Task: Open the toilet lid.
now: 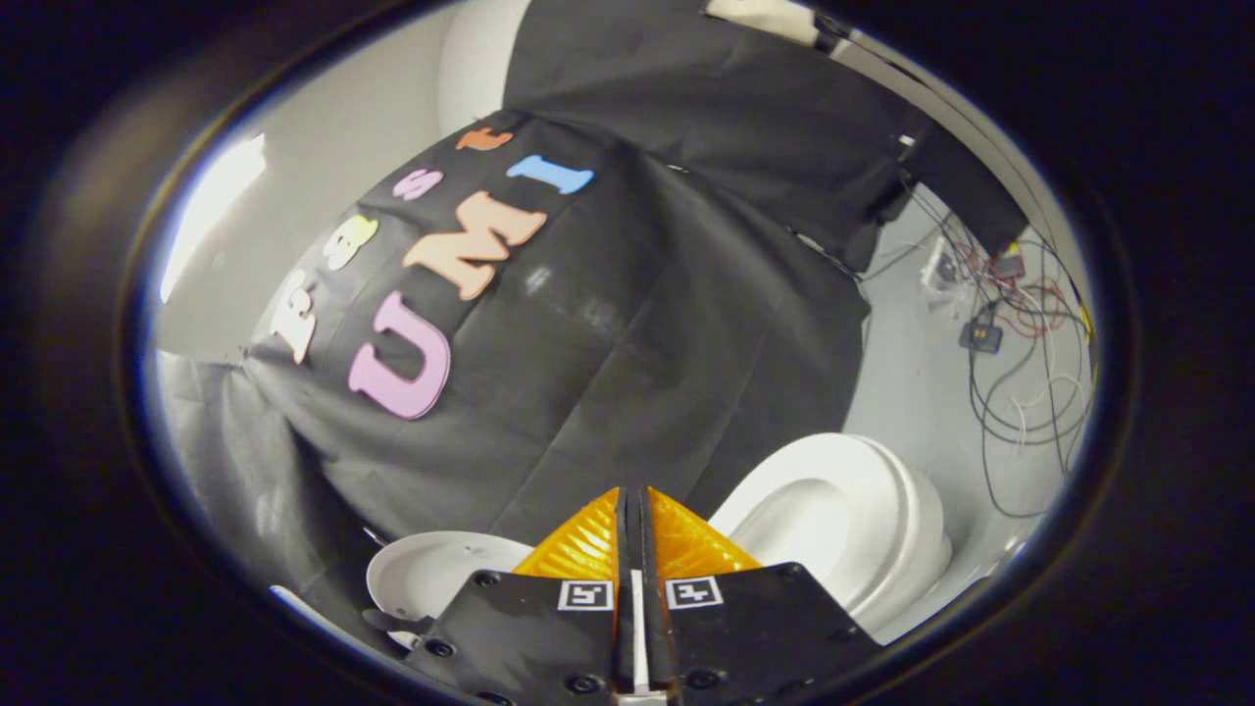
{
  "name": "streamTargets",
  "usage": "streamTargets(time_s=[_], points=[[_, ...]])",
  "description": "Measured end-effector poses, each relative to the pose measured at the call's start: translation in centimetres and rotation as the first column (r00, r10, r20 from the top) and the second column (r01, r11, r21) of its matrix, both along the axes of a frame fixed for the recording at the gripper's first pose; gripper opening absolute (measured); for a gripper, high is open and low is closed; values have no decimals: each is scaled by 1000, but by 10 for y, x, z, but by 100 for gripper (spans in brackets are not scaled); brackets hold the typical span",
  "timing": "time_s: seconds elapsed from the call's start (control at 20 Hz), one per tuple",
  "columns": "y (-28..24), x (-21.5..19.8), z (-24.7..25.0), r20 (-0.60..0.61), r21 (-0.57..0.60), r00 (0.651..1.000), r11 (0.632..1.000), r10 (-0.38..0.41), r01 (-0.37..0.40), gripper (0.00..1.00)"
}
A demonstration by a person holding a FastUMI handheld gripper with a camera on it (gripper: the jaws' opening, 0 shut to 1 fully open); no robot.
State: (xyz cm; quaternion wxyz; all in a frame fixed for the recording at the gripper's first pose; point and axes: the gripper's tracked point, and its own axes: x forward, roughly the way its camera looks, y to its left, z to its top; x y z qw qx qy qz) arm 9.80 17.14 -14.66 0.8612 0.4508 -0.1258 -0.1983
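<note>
The white toilet seat and bowl (843, 520) lie just to the right of my fingers, with the bowl's opening exposed. A white rounded lid (431, 574) stands apart from the seat on the left side of my fingers, against the black cloth wall; its hinge is hidden behind the gripper body. My gripper (632, 498) is shut, its two orange fingers (588, 544) pressed flat together with nothing between them. It points at the cloth between lid and seat and touches neither.
The black cloth wall (627, 343) hangs close ahead. Beyond the seat on the right, loose cables and small electronic boxes (985, 336) lie on a pale grey surface. A pale grey wall (324, 147) shows past the cloth on the left.
</note>
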Motion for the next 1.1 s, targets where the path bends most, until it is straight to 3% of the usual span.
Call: streamTargets(time_s=[0.25,0.55,0.85,1.1], points=[[13,26,82,-32,-169,999,985,19,-24,6],[34,35,165,-13,-347,1000,937,24,-27,5],[78,62,222,-70,-521,995,848,76,-101,5],[140,102,238,-156,-623,971,745,180,-238,5]])
